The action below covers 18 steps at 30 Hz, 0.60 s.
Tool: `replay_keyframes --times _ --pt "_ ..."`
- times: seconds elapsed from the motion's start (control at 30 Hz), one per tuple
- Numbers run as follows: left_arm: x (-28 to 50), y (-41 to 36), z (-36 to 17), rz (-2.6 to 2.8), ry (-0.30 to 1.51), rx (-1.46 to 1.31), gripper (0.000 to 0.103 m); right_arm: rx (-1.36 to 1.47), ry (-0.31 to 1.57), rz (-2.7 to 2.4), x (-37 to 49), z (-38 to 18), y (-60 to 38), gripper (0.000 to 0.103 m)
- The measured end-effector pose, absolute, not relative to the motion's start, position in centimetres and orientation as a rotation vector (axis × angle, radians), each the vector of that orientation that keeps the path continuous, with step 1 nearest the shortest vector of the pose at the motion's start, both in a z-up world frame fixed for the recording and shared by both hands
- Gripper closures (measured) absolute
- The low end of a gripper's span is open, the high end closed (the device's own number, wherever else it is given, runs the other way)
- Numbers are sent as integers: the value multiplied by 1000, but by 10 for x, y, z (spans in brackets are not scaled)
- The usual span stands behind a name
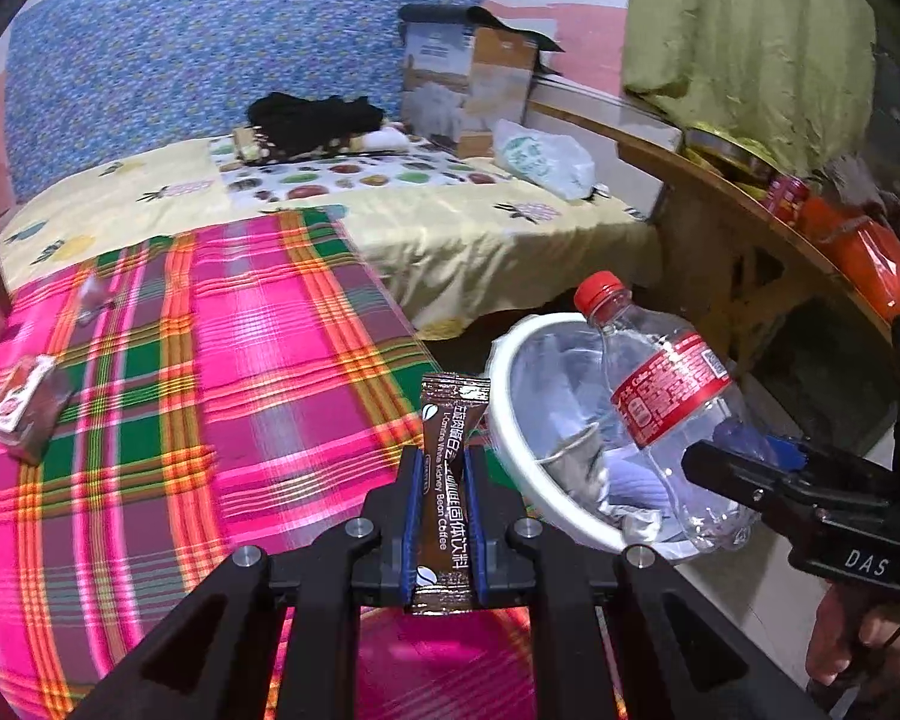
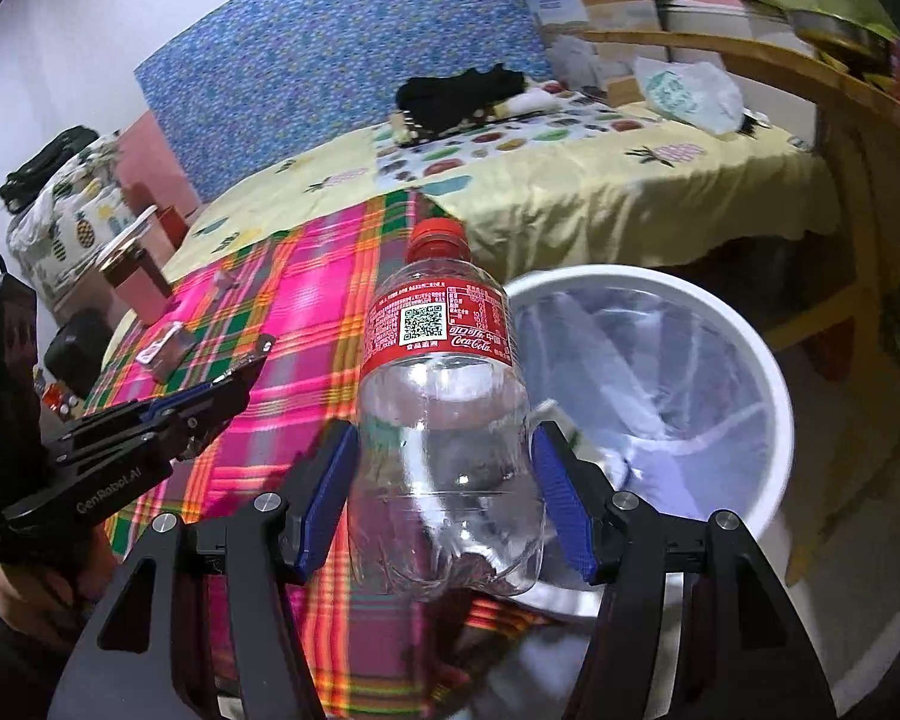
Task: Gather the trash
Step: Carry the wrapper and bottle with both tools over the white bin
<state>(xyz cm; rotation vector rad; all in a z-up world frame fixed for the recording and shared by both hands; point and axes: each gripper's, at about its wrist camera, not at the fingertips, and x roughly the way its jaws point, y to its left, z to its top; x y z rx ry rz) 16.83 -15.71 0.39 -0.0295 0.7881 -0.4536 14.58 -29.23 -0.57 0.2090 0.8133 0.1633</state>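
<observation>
My left gripper (image 1: 444, 455) is shut on a brown coffee sachet (image 1: 450, 420) that sticks up between its blue pads, above the pink plaid bedspread (image 1: 240, 360). My right gripper (image 2: 444, 431) is shut on an empty clear cola bottle (image 2: 441, 330) with a red cap and label, gripping its lower body. The bottle (image 1: 660, 396) hangs over the near rim of a white lined bin (image 1: 501, 402). In the right wrist view the bin (image 2: 774, 396) lies just right of the bottle, and the left gripper (image 2: 234, 384) is at the left. A small carton (image 1: 21, 402) and a wrapper (image 1: 93, 300) lie on the bedspread.
A wooden table (image 1: 720, 180) with cans and an orange bag (image 1: 870, 252) stands right of the bin. At the far end of the bed are a cardboard box (image 1: 468, 78), a plastic bag (image 1: 540, 159) and black clothing (image 1: 312, 117). A green curtain (image 1: 750, 30) hangs behind the table.
</observation>
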Motion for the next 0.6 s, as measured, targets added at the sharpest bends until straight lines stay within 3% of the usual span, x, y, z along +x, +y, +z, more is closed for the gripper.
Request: replay_keyframes --times 0.6 --pt "189 -242 -24 -623 838 31 89 260 883 8 140 -30 -350 41"
